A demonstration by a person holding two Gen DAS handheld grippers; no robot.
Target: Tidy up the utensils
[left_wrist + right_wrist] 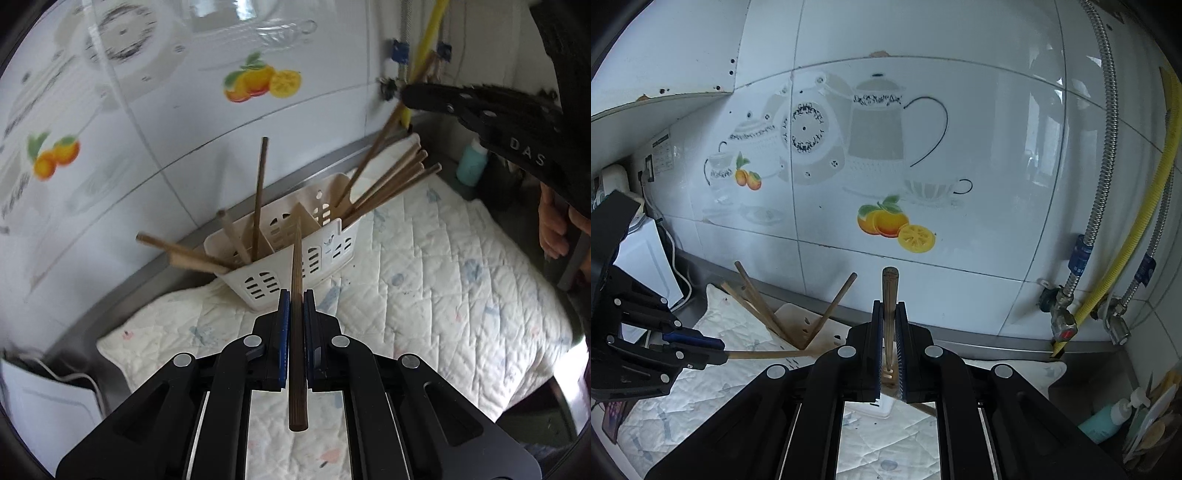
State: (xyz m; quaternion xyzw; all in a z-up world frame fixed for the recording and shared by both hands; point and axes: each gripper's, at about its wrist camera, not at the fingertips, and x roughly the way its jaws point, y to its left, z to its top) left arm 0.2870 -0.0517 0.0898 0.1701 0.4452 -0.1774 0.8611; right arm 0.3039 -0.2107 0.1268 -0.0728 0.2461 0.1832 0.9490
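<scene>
A: Left-wrist view. Your left gripper [296, 295] is pinching a dark brown wooden chopstick [296, 280] between its blue pads [283, 332]. The stick is running forward along the fingers, and its thin end is pointing at the white slotted plastic utensil caddy [295, 254].

B: And where is that caddy sitting?

A: It is standing on the cream quilted mat [443, 277], close to the white tiled wall with the orange-fruit decals [262, 81]. Light wooden chopsticks [391, 184] are leaning out of its right-hand compartment, and a few more sticks [236, 243] are fanning out of the left-hand one.

B: Right-wrist view?

A: Your right gripper [889, 306] is closing on a second brown chopstick [889, 291] that is standing nearly upright, its blunt end rising above the fingertips. Its lower end is reaching down toward the caddy [798, 321], though you cannot tell which compartment it is entering.

B: Are both tools showing in one view?

A: Yes. In the right-wrist view your left gripper [720, 352] is coming in from the left edge, holding its stick [764, 355] almost level toward the caddy.
</scene>
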